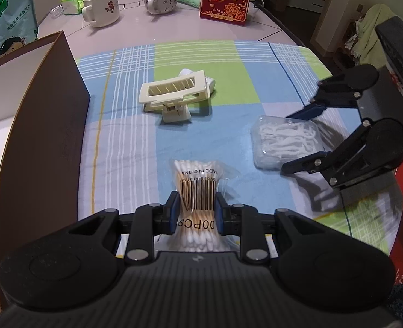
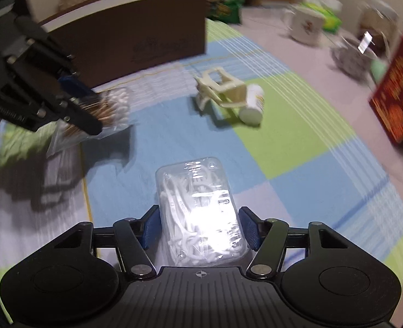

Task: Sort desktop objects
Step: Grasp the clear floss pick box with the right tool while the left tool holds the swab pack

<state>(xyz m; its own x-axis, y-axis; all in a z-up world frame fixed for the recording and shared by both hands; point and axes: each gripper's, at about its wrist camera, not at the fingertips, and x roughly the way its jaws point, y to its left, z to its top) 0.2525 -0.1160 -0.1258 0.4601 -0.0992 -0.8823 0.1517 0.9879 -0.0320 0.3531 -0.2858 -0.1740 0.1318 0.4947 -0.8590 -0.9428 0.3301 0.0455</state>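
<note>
Your left hand-held gripper (image 1: 196, 211) is pinching the bag of cotton swabs (image 1: 198, 191) across its waist, just above the checked cloth (image 1: 124, 125). The bag's long axis runs straight out along the fingers, away from you. Your right hand-held gripper (image 2: 200, 225) is spread around the clear box of floss picks (image 2: 198, 210), which lies on the cloth with its long side also pointing forward; the pads look just beside its walls, not yet pressing. Close squarely on the box's long sides, lift level, and carry both toward the brown box (image 1: 45, 125) on your left. Steer clear of the cream hair clip (image 1: 174, 93) mid-cloth.
</note>
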